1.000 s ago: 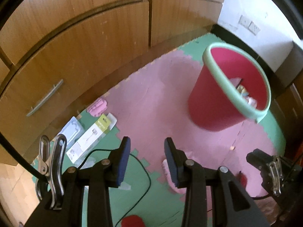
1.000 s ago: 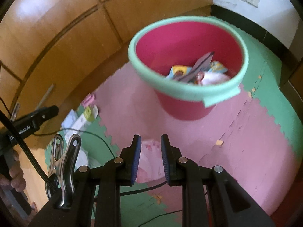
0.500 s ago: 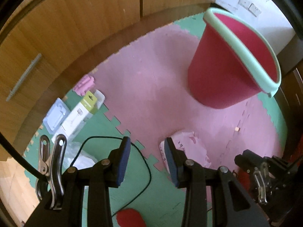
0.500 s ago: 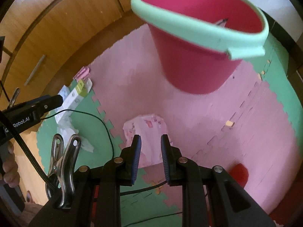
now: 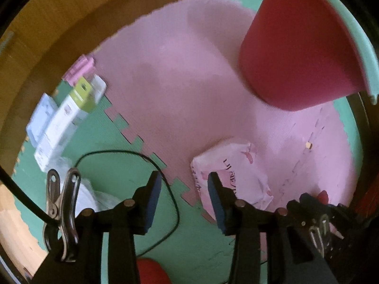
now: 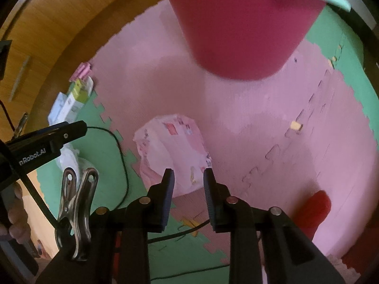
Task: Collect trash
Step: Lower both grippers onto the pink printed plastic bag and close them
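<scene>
Down through the left wrist camera, I see my left gripper point(image 5: 183, 187) pointing at the floor, its jaws opening with nothing between them but bare mat. A crumpled pink wrapper point(image 5: 233, 172) lies flat on the pink foam mat point(image 5: 170, 71), just past my right-hand fingertip point(image 5: 213, 189), near the toothed seam where the pink tile meets the green mat point(image 5: 113, 170). Its long axis runs from lower left to upper right in this view, one blunt end toward my fingers. The red bin point(image 5: 298, 54) with its pale green rim stands well beyond it at upper right. A white and green box point(image 5: 68, 116) lies at left, its long axis slanting up to the right, with a small pink packet point(image 5: 79, 69) just beyond it. A thin black cable point(image 5: 132, 153) loops over the green mat.

Now the right wrist camera: my right gripper point(image 6: 188, 182) hangs directly over the near edge of the same wrapper point(image 6: 170, 146), jaws opening and narrowly parted, and I cannot see the pads pressing on it. Here the wrapper's long axis runs up and away from the fingers, leaning slightly left. The bin point(image 6: 239, 30) fills the top of the picture. The left gripper's arm point(image 6: 45, 142) enters from the left.
</scene>
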`<state>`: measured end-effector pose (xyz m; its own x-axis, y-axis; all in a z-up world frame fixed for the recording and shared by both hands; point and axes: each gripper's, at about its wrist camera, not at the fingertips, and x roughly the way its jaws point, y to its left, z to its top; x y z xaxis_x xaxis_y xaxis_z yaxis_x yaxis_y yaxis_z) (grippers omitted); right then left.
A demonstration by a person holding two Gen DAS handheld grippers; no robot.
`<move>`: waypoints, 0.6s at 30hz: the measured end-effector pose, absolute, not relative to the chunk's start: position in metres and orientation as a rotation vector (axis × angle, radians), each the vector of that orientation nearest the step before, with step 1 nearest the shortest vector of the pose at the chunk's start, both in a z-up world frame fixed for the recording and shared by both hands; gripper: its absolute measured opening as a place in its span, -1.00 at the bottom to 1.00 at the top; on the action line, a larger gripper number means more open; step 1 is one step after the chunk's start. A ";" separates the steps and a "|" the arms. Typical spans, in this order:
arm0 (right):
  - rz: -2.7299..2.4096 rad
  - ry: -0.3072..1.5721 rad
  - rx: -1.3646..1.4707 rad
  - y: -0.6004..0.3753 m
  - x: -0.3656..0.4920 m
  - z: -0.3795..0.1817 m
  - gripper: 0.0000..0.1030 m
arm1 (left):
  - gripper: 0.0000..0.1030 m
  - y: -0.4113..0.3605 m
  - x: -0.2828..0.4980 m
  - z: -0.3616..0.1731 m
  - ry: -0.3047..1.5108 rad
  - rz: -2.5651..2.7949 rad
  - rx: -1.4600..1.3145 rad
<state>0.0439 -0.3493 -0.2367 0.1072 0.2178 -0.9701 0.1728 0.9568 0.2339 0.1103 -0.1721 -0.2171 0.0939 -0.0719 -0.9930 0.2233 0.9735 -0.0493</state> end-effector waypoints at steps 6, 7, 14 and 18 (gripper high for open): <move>0.013 1.530 0.338 -0.350 0.043 -0.265 -0.49 | -0.06 -0.181 0.112 -0.251 1.531 -0.220 0.084; 0.009 1.537 0.343 -0.351 0.043 -0.269 -0.49 | -0.06 -0.182 0.112 -0.255 1.538 -0.217 0.080; -0.016 1.581 0.378 -0.349 0.042 -0.296 -0.49 | -0.04 -0.190 0.111 -0.294 1.586 -0.195 0.063; -0.024 1.607 0.387 -0.346 0.042 -0.313 -0.48 | -0.04 -0.191 0.112 -0.311 1.611 -0.175 0.031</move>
